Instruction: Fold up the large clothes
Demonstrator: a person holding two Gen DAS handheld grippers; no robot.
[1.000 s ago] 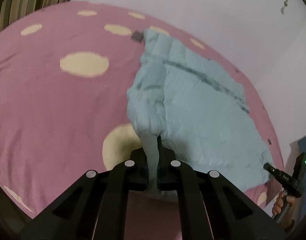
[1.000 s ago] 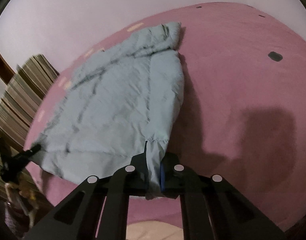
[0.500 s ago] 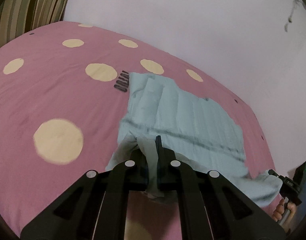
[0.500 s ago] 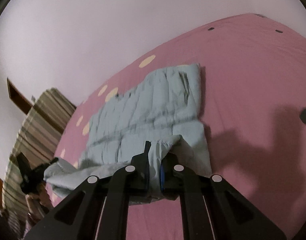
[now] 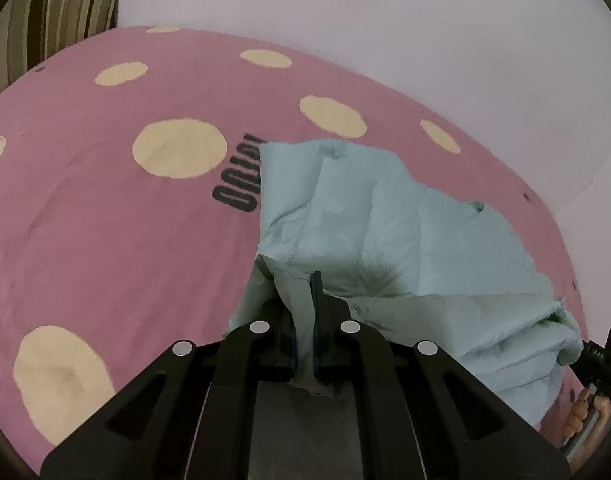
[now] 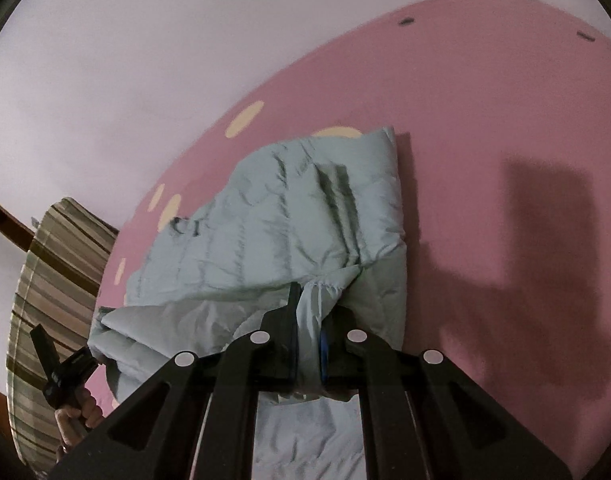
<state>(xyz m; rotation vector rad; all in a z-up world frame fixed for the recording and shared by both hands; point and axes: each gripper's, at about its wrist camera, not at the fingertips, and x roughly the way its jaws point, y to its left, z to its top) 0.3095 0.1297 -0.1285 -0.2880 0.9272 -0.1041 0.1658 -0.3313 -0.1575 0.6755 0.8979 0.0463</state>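
Observation:
A pale blue quilted jacket (image 5: 389, 232) lies on a pink bed cover with cream dots (image 5: 105, 240). Its near part is lifted and doubled over its far part. My left gripper (image 5: 303, 304) is shut on a fold of the jacket's near left edge. My right gripper (image 6: 309, 312) is shut on a fold of its near right edge; the jacket (image 6: 289, 224) spreads away ahead of it. Each gripper shows in the other's view, the right one (image 5: 597, 364) at the far right and the left one (image 6: 61, 372) at the far left.
A pale wall (image 5: 385, 20) runs behind the bed. A brown striped cloth (image 6: 53, 280) hangs at the bed's left end. Black lettering (image 5: 237, 184) is printed on the cover by the jacket's far left corner. A hand's shadow (image 6: 545, 272) falls on bare cover to the right.
Both grippers have carried the jacket's near edge up and forward over its far part. The jacket went from lying flat and long to doubled over.

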